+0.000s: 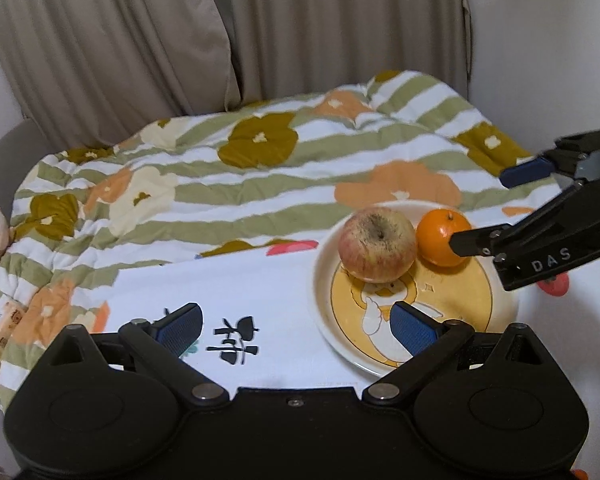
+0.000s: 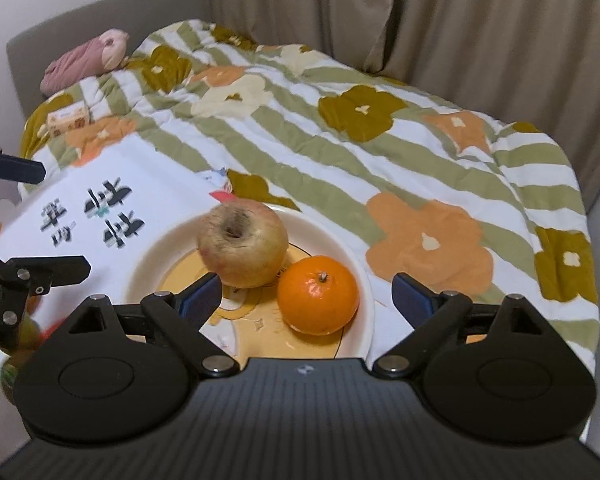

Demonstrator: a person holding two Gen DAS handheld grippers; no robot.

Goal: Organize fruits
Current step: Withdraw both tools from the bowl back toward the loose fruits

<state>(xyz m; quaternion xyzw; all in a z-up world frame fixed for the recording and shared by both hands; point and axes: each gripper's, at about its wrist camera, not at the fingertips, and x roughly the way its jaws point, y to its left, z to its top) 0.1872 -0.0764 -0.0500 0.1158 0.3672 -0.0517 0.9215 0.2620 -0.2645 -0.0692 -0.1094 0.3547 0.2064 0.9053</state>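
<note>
On the plate (image 2: 362,280), low and centre in the right wrist view, sit an apple (image 2: 242,246) and an orange (image 2: 318,294), touching or nearly so, the apple toward the upper left of the pair. The right gripper (image 2: 306,298) hangs just above the plate's near rim with its jaws spread wide; the orange lies between its blue pads (image 2: 200,294) but neither pad touches it, so I judge the orange was set there and let go. In the left wrist view the left gripper (image 1: 296,326) is likewise wide open and grips nothing, one pad over the white cloth (image 1: 260,280), the other over the plate's near edge. From that side the right gripper enters at the right edge, one finger crossing in front of the orange.

Gathering the fruit on one plate seems the point: its raised rim keeps round things from rolling onto the soft quilt (image 2: 340,140).

The apple is pale yellow with a red blush, dull-skinned, with a dark, speckled stem hollow facing up. The orange is bright, glossy, smaller than the apple, its stub of stem on top. More orange fruit shows, blurred, at the right edge of the left view.
</note>
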